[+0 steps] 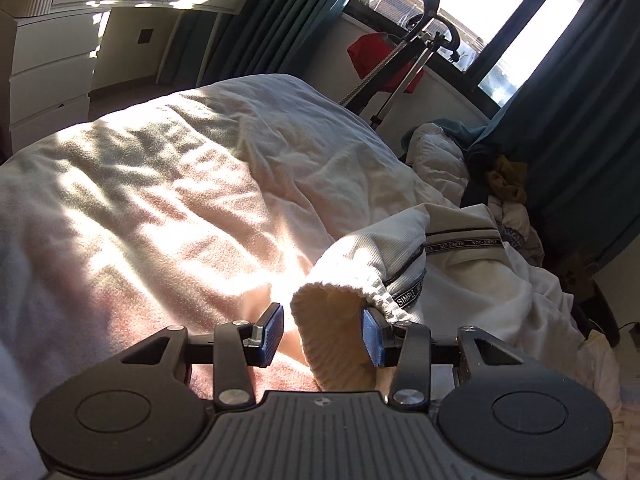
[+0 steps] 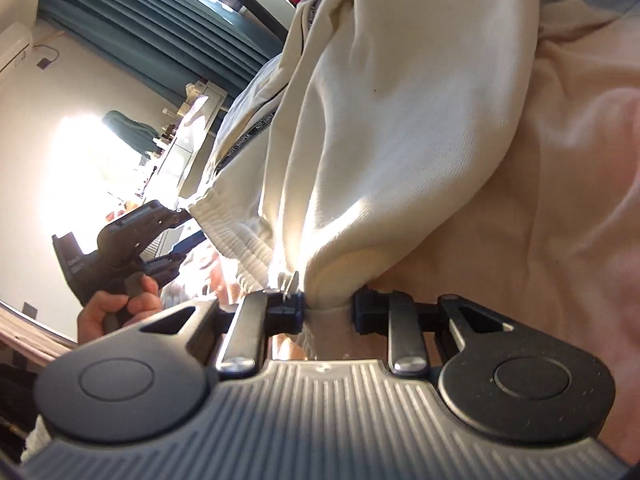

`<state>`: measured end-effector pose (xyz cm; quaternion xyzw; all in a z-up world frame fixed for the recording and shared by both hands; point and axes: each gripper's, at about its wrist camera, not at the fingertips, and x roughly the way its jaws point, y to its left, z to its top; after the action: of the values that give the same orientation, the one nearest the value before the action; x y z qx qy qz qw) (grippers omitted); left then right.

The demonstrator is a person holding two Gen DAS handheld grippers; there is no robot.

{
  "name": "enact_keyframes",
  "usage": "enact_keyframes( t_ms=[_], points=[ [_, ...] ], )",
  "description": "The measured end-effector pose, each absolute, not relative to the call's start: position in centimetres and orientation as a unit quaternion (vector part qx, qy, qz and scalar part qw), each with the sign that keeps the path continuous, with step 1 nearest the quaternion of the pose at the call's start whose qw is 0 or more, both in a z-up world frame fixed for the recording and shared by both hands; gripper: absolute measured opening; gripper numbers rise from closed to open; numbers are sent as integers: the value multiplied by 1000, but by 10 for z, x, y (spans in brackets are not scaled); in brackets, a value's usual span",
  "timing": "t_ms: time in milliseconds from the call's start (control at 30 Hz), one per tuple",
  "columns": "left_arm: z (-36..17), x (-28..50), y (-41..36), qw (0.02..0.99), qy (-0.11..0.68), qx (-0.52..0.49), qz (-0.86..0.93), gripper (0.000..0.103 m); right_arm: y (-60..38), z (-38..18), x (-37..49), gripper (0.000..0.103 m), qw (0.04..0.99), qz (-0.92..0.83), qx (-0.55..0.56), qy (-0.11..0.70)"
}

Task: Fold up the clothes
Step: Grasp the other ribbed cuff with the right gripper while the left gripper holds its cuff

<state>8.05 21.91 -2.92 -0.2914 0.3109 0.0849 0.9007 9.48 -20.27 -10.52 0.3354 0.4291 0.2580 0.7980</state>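
Observation:
A cream garment with a black "NOT-SIMPLE" tape stripe [image 1: 460,244] lies on the right side of the bed. Its ribbed cuffed end [image 1: 340,312] sits between the fingers of my left gripper [image 1: 323,334], which is open, the right pad touching the cuff. In the right wrist view the same garment [image 2: 400,120] hangs from my right gripper [image 2: 327,312], whose jaws are shut on a bunched fold of it. The left gripper [image 2: 120,248] and the hand holding it show at the left of that view, by the ribbed cuff [image 2: 236,232].
The bed is covered by a rumpled pinkish-white blanket [image 1: 160,200]. A heap of other clothes [image 1: 500,184] lies at the bed's far right. White drawers [image 1: 44,72] stand at the back left, a tripod [image 1: 400,76] and teal curtains [image 1: 580,120] by the window.

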Motion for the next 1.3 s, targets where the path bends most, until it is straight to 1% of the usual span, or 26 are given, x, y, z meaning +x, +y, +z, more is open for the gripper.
enact_keyframes(
  t_ms=[33,100,200,267,433,500,533,567,600,633,767,867,933,1133,1233,1267,1300],
  points=[
    [-25,75,218,903,304,-292,86,46,-203,-103,93,28,800,260,333,426],
    [-20,66,220,903,288,-310,75,52,-203,-100,90,29,806,264,326,419],
    [-20,60,219,895,276,-349,34,52,-202,-100,88,29,808,265,324,415],
    [-26,64,215,883,286,-372,-3,52,-202,-100,89,30,805,263,332,416],
    [-46,81,209,866,304,-396,-11,53,-207,-105,92,39,789,261,358,427],
    [-54,92,213,861,305,-406,0,47,-204,-108,94,48,786,258,360,431],
    [-57,97,215,860,305,-408,5,42,-202,-109,94,49,785,257,361,433],
    [-58,103,217,861,305,-407,5,27,-201,-110,95,50,784,256,362,435],
    [-60,109,220,862,304,-405,5,17,-200,-111,95,50,784,256,362,434],
    [-61,115,221,864,303,-402,3,18,-199,-111,94,50,785,257,361,433],
    [-49,124,222,889,278,-365,0,12,-195,-108,92,50,792,266,361,415],
    [-36,123,235,896,233,-378,-9,11,-191,-103,89,50,804,279,348,394],
    [-38,128,248,893,230,-385,11,11,-188,-102,89,50,806,284,346,387],
    [-76,142,276,868,277,-409,55,13,-177,-109,94,50,808,282,332,397],
    [-78,141,283,859,272,-430,47,17,-177,-111,95,50,807,278,334,399],
    [-75,140,282,860,271,-429,44,19,-179,-112,95,50,805,277,338,401],
    [-71,137,281,861,270,-428,45,24,-180,-113,95,50,804,276,342,402]
  ],
)
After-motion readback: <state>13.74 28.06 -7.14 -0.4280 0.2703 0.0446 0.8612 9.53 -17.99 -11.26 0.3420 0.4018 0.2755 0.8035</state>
